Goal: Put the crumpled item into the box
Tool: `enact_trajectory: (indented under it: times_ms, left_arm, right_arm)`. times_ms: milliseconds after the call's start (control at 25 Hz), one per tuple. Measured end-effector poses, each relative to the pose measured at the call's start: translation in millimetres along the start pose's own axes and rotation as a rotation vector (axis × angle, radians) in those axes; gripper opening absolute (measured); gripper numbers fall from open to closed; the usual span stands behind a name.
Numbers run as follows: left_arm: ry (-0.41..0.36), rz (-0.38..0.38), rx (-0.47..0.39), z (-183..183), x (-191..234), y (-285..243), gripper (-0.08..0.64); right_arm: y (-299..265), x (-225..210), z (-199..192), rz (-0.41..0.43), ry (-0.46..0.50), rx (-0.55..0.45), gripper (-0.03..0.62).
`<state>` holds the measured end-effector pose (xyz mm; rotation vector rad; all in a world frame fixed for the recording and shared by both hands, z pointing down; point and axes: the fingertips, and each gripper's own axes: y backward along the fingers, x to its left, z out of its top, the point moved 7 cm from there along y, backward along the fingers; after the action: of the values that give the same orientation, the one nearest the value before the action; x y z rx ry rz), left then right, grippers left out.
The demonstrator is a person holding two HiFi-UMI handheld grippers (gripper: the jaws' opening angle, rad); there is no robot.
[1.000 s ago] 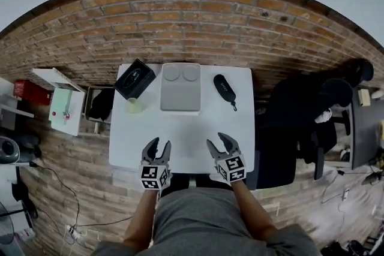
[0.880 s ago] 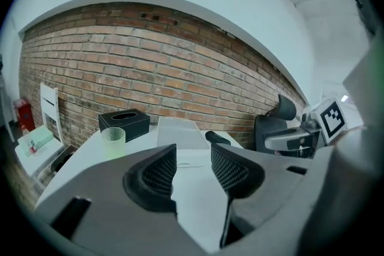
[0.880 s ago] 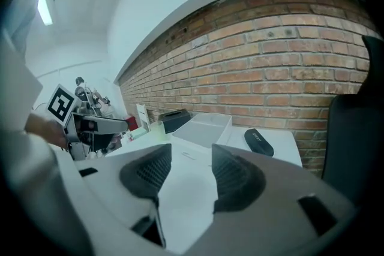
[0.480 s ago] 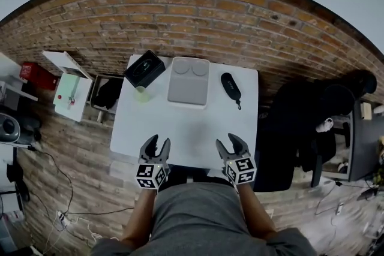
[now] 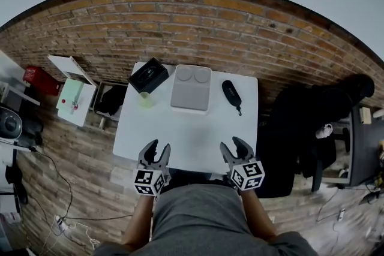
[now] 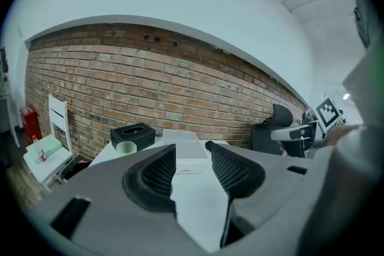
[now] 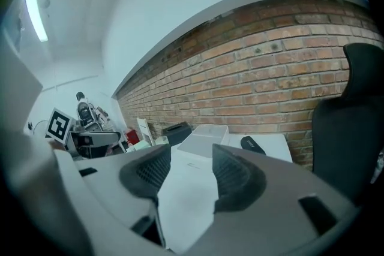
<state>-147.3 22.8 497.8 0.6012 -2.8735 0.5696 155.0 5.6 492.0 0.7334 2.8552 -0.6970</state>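
Observation:
Both grippers hang over the near edge of the white table (image 5: 186, 129), jaws apart and empty. My left gripper (image 5: 158, 147) (image 6: 191, 150) is at the near left, my right gripper (image 5: 233, 145) (image 7: 192, 150) at the near right. At the far side lies a grey lidded box (image 5: 191, 88) (image 6: 183, 142) (image 7: 208, 138), with a black open-topped box (image 5: 148, 75) (image 6: 132, 135) (image 7: 176, 130) to its left. A small pale green cup-like item (image 5: 146, 99) (image 6: 126, 147) stands beside the black box. I cannot make out any crumpled item.
A black oblong case (image 5: 231, 93) (image 7: 251, 144) lies at the table's far right. A black office chair (image 5: 312, 111) (image 7: 354, 129) stands right of the table, a white stool (image 5: 75, 90) with small things to its left. A brick wall (image 6: 150, 81) rises behind the table.
Both grippers have risen a little and drawn back toward the table's near edge. Their jaws stay apart and empty. Nothing on the table has moved.

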Motion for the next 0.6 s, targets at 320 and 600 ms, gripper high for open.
enact_trajectory:
  times_ms: [320, 600]
  left_arm:
    - [-0.026, 0.01, -0.015, 0.7, 0.6, 6.0, 0.172]
    - [-0.012, 0.073, -0.049, 2.7, -14.0, 21.0, 0.172]
  right_arm:
    - [5.3, 2.4, -6.7, 0.022, -0.078, 0.007, 0.222]
    - [21.7, 2.9, -8.1, 0.05, 0.007, 0.018, 0.222]
